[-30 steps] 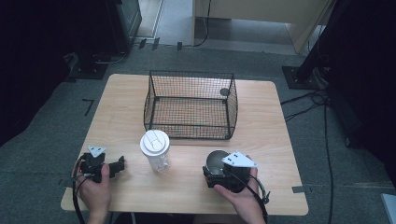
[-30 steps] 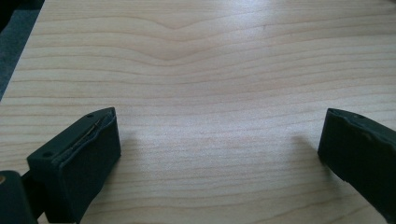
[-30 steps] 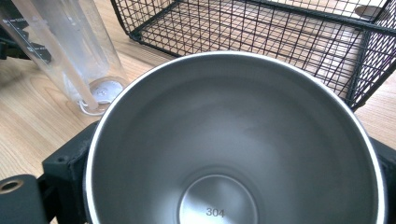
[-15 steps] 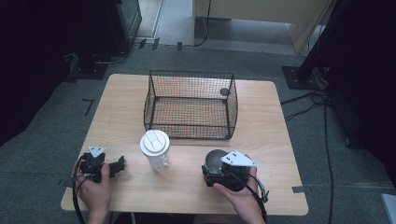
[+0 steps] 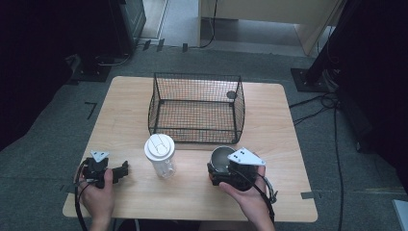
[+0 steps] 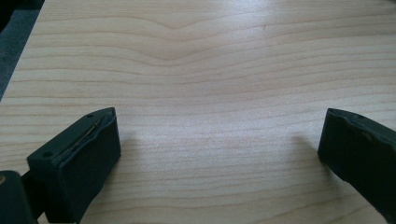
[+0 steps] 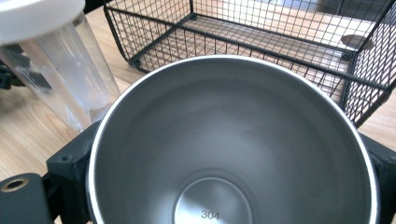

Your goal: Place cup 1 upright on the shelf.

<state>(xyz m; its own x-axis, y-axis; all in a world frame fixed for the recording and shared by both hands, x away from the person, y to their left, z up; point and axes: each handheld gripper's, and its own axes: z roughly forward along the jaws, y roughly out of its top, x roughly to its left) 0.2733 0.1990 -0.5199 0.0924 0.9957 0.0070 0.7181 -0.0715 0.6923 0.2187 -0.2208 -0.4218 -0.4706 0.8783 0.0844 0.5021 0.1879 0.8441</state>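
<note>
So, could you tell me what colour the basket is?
Black wire basket, clearest in the high view.

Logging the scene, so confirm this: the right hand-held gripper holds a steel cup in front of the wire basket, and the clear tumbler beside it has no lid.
One detail is wrong: the clear tumbler wears a white lid, as the high view shows. The right hand-held gripper does hold the steel cup in front of the wire basket.

Wooden table on grey carpeted floor

Wooden table bears wire basket, lidded cup.
</note>
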